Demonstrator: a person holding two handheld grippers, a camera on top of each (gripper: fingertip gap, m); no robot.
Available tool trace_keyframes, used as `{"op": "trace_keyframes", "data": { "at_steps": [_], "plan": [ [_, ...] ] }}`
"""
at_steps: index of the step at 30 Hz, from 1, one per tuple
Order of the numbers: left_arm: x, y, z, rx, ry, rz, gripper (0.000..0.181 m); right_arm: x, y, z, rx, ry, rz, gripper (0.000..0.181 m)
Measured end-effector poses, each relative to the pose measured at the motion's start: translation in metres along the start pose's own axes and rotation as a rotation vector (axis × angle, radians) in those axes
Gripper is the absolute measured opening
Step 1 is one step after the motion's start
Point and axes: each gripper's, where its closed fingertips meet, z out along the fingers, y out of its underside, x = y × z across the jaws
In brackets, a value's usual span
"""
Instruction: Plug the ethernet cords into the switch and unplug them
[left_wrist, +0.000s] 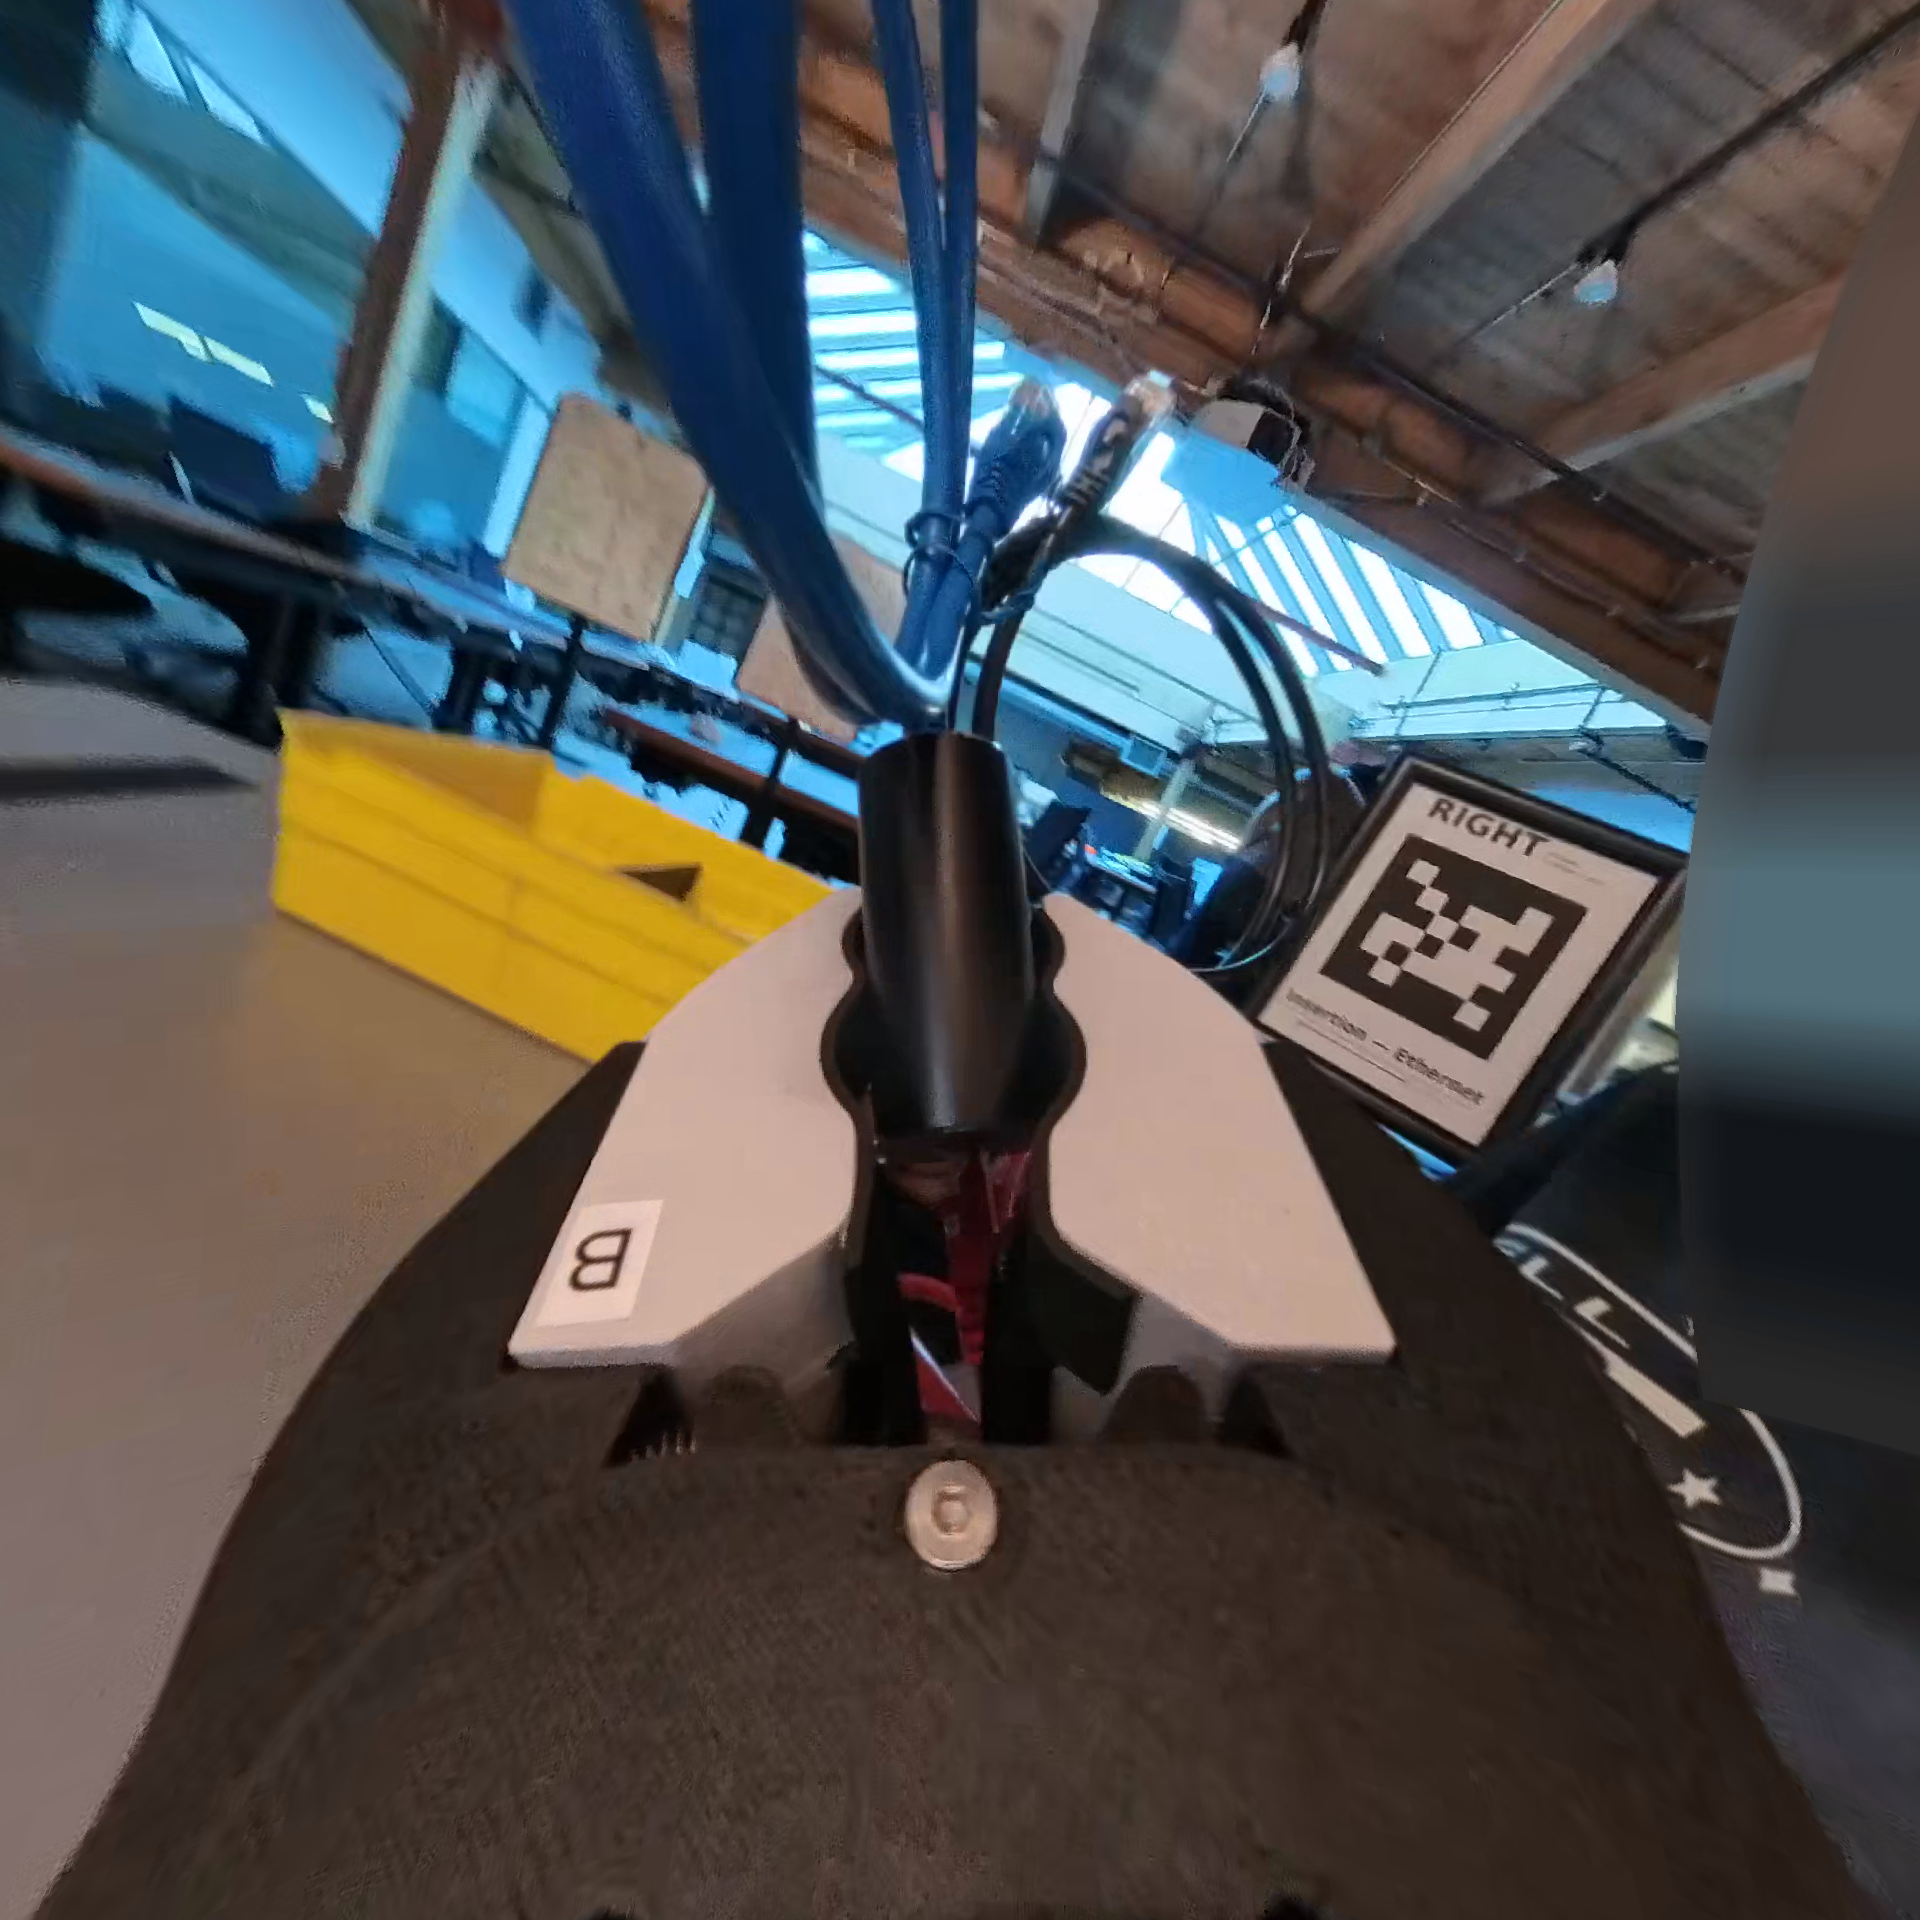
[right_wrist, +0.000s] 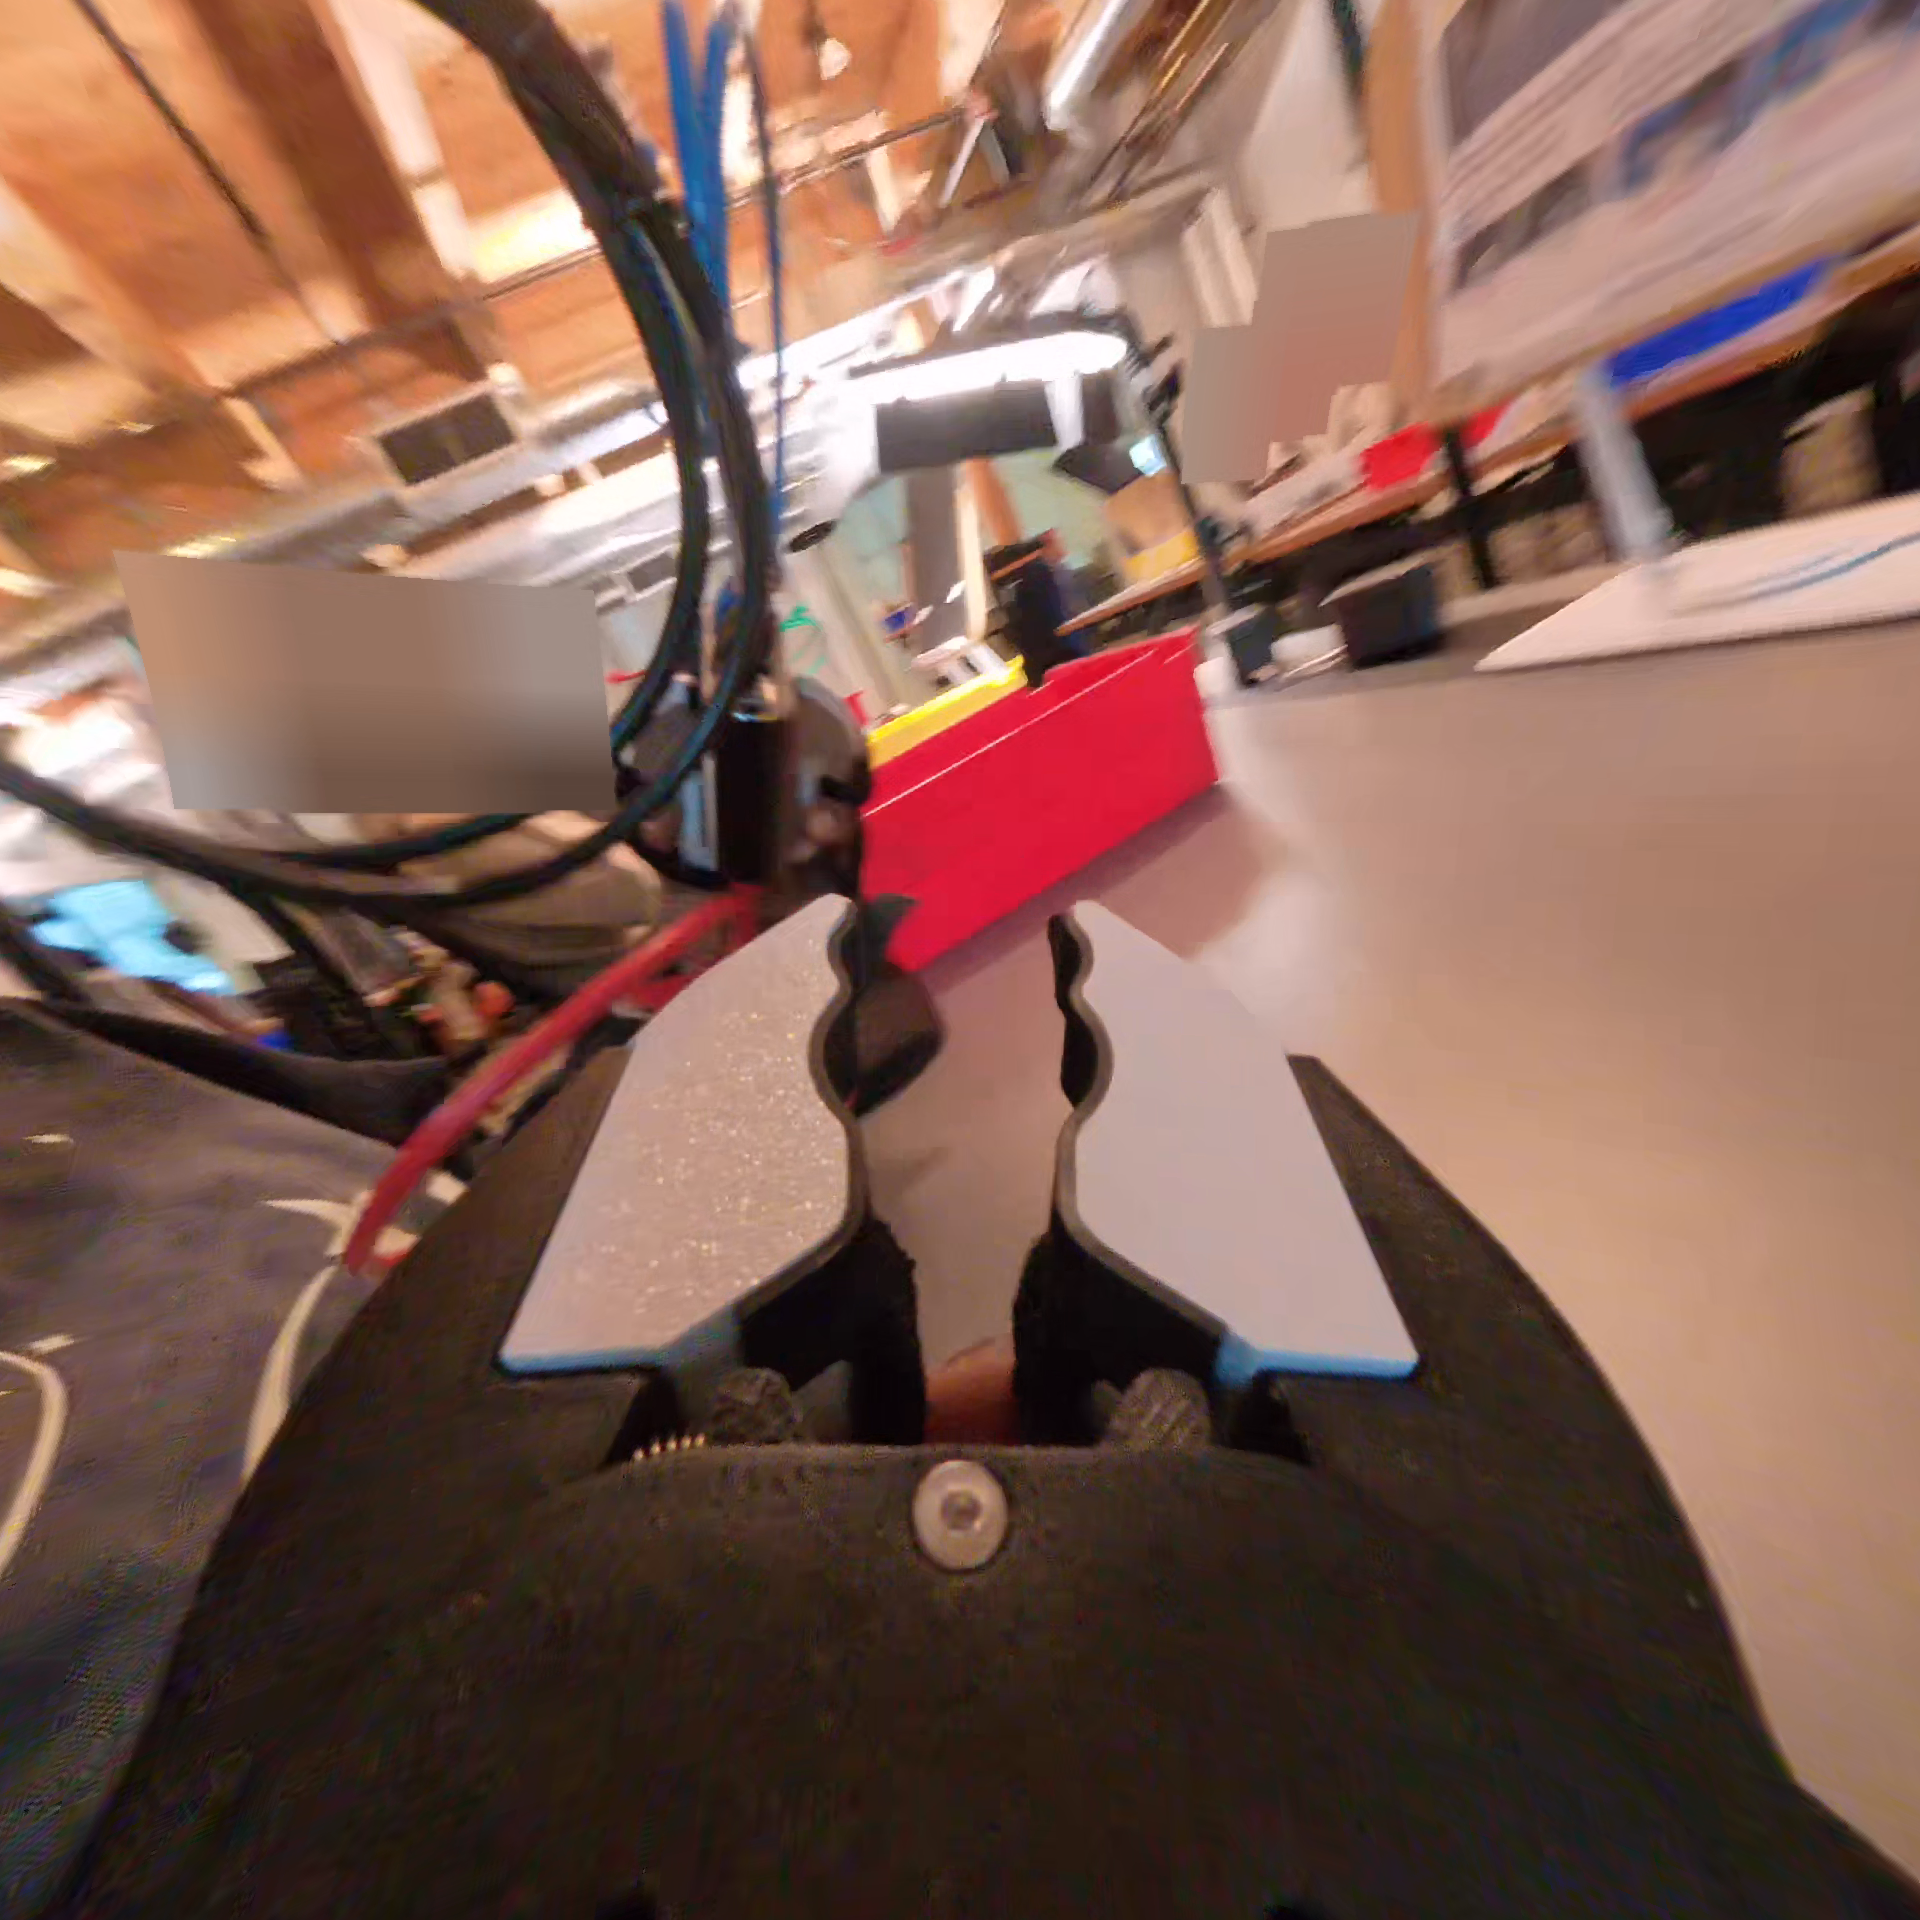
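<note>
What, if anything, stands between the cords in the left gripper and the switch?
That cannot be judged: no switch shows in either view. The left gripper is shut on a black cylinder, with blue cords and a black cord above it. The right gripper is open and empty.

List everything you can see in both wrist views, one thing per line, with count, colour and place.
black cylinder: one, black, clamped in the left tongs
blue cords: several, blue, hanging above the cylinder
black cord: one, black, looping right of the cylinder
yellow bins: stacked, yellow, on the table at left
framed marker sign: one, black and white, standing at right
red bin: one, red, on the table ahead
red cord: one, red, left of the right tongs
table: one, grey
left tongs: shut on the cylinder
right tongs: open, empty
</note>
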Motion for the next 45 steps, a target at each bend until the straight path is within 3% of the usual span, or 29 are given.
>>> {"op": "trace_keyframes", "data": {
  "at_steps": [5, 10, 14, 18, 28, 37, 43, 45],
  "plan": [
    [-0.016, 0.044, 0.002, -0.052, 0.007, -0.162, 0.027, -0.014, 0.018, 0.039, -0.043, -0.13, 0.15, 0.032],
    [-0.022, 0.049, -0.003, -0.035, -0.029, -0.212, 0.027, -0.027, 0.018, 0.05, -0.007, -0.234, 0.212, 0.026],
    [-0.021, 0.061, 0.0, -0.087, -0.041, -0.206, 0.027, -0.028, 0.024, 0.055, -0.015, -0.22, 0.191, 0.022],
    [-0.015, 0.069, 0.004, -0.138, -0.038, -0.119, 0.027, -0.033, 0.024, 0.053, -0.006, -0.238, 0.148, 0.017],
    [-0.008, 0.068, 0.004, -0.14, -0.008, -0.093, 0.027, -0.039, 0.021, 0.045, 0.001, -0.261, 0.098, 0.014],
    [0.009, 0.084, 0.01, -0.238, 0.034, 0.104, 0.029, -0.056, 0.021, 0.038, 0.017, -0.344, -0.003, 0.013],
    [0.007, 0.093, 0.01, -0.296, 0.029, 0.089, 0.027, -0.052, 0.029, 0.03, -0.105, -0.259, -0.276, 0.016],
    [0.008, 0.095, 0.011, -0.311, 0.037, 0.092, 0.027, -0.052, 0.031, 0.028, -0.115, -0.265, -0.29, 0.016]
  ]
}}
